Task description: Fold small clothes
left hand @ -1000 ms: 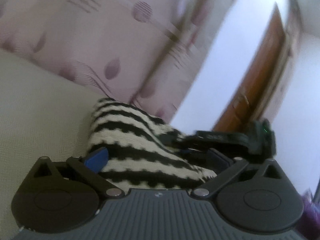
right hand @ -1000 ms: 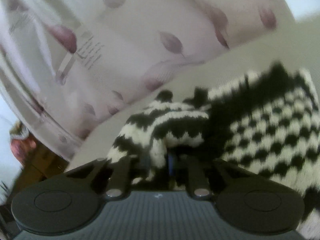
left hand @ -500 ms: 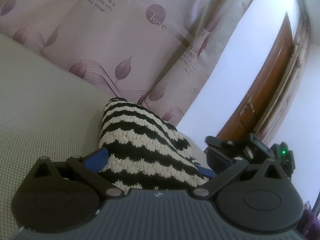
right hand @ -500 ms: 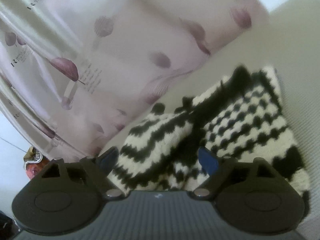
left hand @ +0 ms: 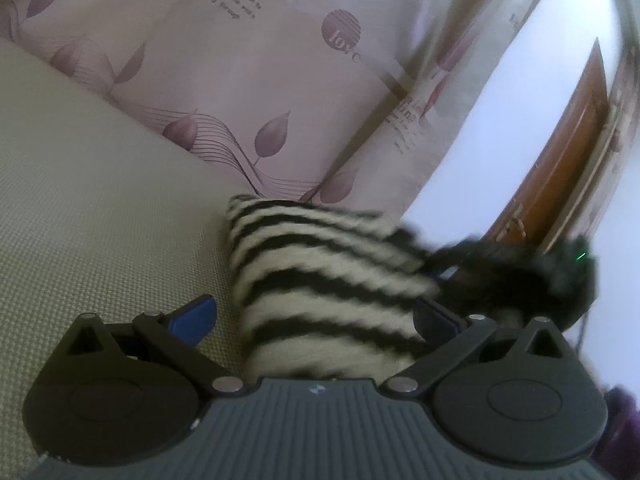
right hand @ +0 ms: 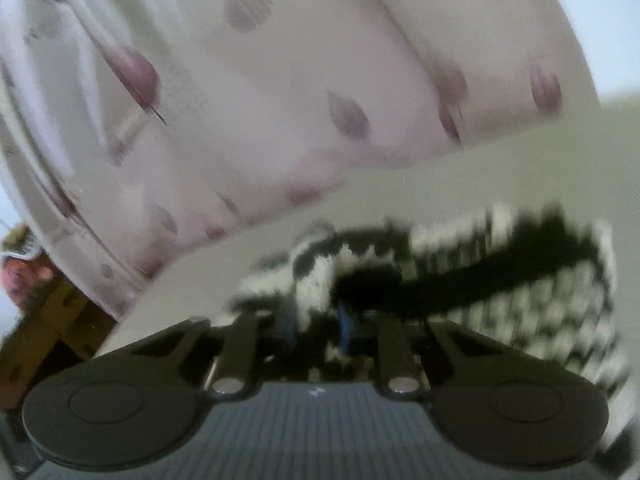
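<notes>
Black-and-cream striped knitted garment [left hand: 328,280] lies on the beige woven bed surface [left hand: 92,216], its far edge near the pink leaf-printed curtain [left hand: 248,92]. My left tongs [left hand: 316,316] stand wide, blue pads clear of the knit's sides, with bare surface open to their left. My right tongs [right hand: 316,328] are closing, nearly together, with a fold of the garment's near edge between the pads; blur hides how firmly. Beyond the garment, a strip of bare surface runs along the curtain.
</notes>
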`<state>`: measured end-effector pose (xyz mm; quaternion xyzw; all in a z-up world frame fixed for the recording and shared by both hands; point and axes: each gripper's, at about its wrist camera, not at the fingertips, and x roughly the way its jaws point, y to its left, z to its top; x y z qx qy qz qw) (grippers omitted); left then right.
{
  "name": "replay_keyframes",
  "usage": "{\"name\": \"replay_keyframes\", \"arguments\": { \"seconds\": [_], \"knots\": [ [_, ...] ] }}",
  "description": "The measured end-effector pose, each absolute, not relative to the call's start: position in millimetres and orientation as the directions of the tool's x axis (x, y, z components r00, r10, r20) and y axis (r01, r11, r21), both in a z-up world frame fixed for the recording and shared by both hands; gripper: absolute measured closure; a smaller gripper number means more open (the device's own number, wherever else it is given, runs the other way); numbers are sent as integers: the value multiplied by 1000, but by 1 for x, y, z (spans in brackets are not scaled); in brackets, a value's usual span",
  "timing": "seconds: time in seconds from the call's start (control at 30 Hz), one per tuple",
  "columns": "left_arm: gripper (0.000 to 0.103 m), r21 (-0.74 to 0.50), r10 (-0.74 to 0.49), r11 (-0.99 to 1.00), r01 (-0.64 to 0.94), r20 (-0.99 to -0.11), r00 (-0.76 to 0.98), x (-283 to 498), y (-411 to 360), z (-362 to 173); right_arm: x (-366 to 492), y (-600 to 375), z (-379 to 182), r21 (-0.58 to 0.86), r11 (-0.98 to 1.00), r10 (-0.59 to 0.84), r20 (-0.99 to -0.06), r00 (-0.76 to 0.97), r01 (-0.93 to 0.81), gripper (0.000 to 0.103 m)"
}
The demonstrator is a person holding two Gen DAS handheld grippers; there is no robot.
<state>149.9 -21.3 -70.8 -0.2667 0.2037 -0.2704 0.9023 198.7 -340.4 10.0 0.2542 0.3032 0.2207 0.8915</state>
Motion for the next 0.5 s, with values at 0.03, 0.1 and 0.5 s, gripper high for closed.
{"name": "replay_keyframes", "arguments": {
  "seconds": [0.03, 0.1, 0.5],
  "knots": [
    [0, -592, -595, 713, 377, -225, 772, 150, -21, -71, 199, -349, 24, 569, 778, 547, -407, 732, -265, 86],
    [0, -591, -594, 714, 375, -229, 771, 150, -21, -70, 200, -364, 45, 523, 796, 538, -384, 750, -303, 86],
    [0, -579, -573, 734, 356, -246, 782, 152, -19, -69, 210, -444, -39, 581, 804, 478, -502, 721, -128, 86]
  ]
}}
